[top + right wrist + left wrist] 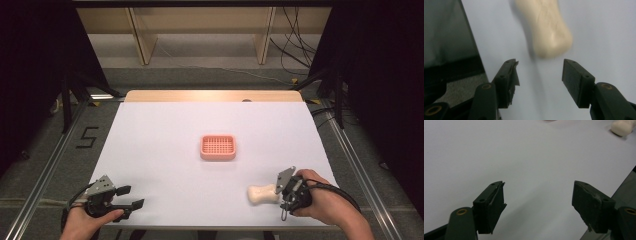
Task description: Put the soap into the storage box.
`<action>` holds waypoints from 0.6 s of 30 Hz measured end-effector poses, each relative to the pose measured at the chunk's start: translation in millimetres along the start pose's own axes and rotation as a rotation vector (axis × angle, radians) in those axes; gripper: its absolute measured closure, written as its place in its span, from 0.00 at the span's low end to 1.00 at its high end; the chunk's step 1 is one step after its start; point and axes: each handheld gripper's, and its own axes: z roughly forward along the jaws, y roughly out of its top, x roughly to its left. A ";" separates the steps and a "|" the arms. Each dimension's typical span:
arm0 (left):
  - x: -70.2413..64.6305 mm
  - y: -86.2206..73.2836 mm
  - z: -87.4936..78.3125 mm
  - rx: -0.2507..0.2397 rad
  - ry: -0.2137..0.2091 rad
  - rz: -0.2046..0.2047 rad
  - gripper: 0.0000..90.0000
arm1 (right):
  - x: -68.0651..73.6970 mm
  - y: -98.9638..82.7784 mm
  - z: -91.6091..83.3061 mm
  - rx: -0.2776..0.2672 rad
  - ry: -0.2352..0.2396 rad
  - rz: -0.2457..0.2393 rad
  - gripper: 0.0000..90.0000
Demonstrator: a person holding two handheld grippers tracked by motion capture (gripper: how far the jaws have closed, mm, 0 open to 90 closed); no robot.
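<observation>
**Inspector:** Status of the right gripper [278,192]?

**Assessor:** Jaws stand apart, nothing between them. In the right gripper view the cream bar of soap [544,30] lies just ahead of the tips, long axis running away from the camera, its near rounded end roughly centred on the gap but not yet inside it. In the high view the soap [263,194] rests on the white table sheet [165,125] near the front right edge, just beside the gripper.

**Inspector:** And the other tool?

**Assessor:** The left gripper [131,196] sits at the front left corner, jaws also spread, idle — well apart from the soap. The pink soap dish [218,147] stands at mid-table, clear of both.

**Inspector:** Recommendation for the step in hand?

**Assessor:** I judge it to be the approach for a grasp. Advance along the bar's length until the pads bracket its waist, not the rounded end — the end looks likely to squirt out under pressure. Keep the jaws level with the sheet and low enough to catch the sides. Close gently; the surface seems smooth and could slip or mark. The front table edge is near, so any nudge should go inward, toward the dish.
</observation>
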 end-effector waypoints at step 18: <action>0.2 -2.4 -4.7 -0.009 0.038 0.033 0.29 | -15.7 19.4 0.0 0.076 0.012 -0.047 0.45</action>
